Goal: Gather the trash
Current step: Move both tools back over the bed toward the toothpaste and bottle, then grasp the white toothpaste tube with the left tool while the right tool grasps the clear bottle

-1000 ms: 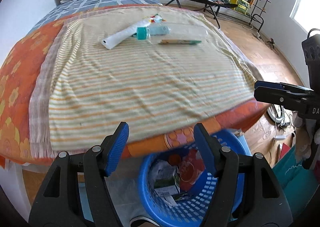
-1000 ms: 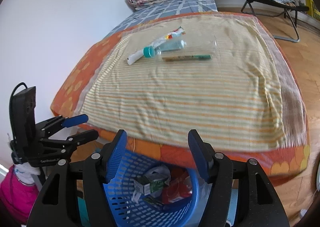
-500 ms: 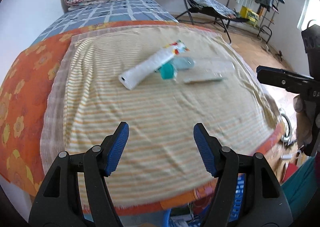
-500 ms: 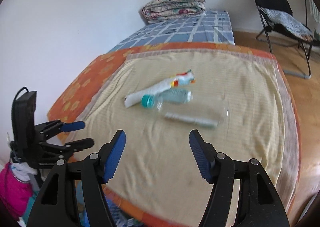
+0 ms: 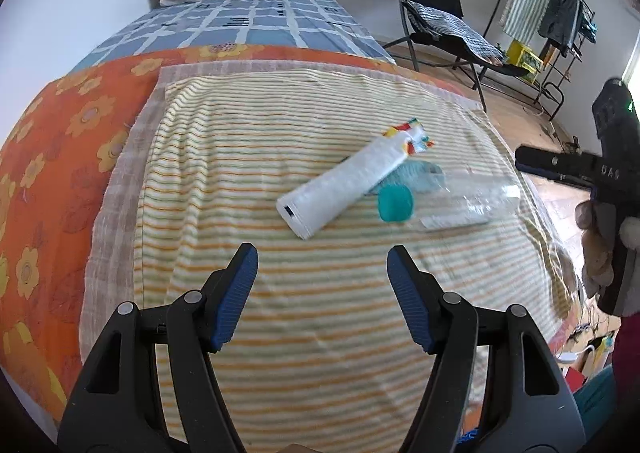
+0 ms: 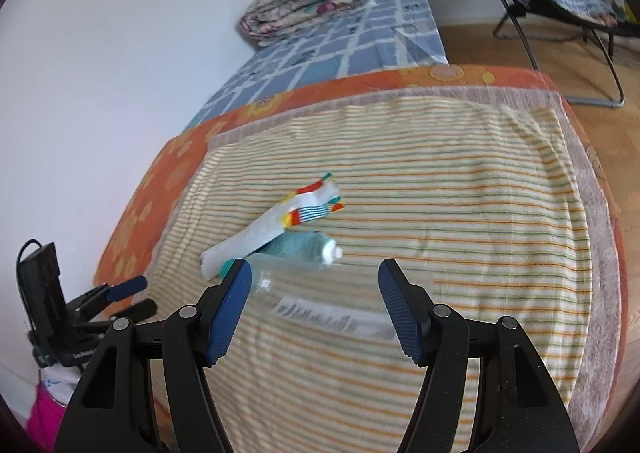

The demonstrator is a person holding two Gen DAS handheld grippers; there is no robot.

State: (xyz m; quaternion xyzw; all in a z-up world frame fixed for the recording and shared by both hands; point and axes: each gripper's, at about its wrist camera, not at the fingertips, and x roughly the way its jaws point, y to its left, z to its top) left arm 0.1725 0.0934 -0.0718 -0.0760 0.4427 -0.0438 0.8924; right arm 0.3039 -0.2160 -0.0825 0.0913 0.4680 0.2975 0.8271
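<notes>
Left gripper (image 5: 322, 267): jaws apart, empty.
Right gripper (image 6: 314, 281): jaws apart, empty.
Trash: white tube (image 5: 346, 185) overlapping clear bottle (image 5: 452, 199), frame centre on striped cloth (image 5: 320, 333).
Risk: bottle (round, slick) may roll from closing pads.

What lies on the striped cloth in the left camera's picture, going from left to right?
White tube-shaped wrapper with a colourful end → teal bottle cap → clear plastic bottle body.

The clear plastic bottle (image 6: 320, 309) is blurred, its label unreadable, and the white tube (image 6: 256, 237) hides part of its teal cap. The frame edge cuts off the right gripper (image 5: 576, 169).
</notes>
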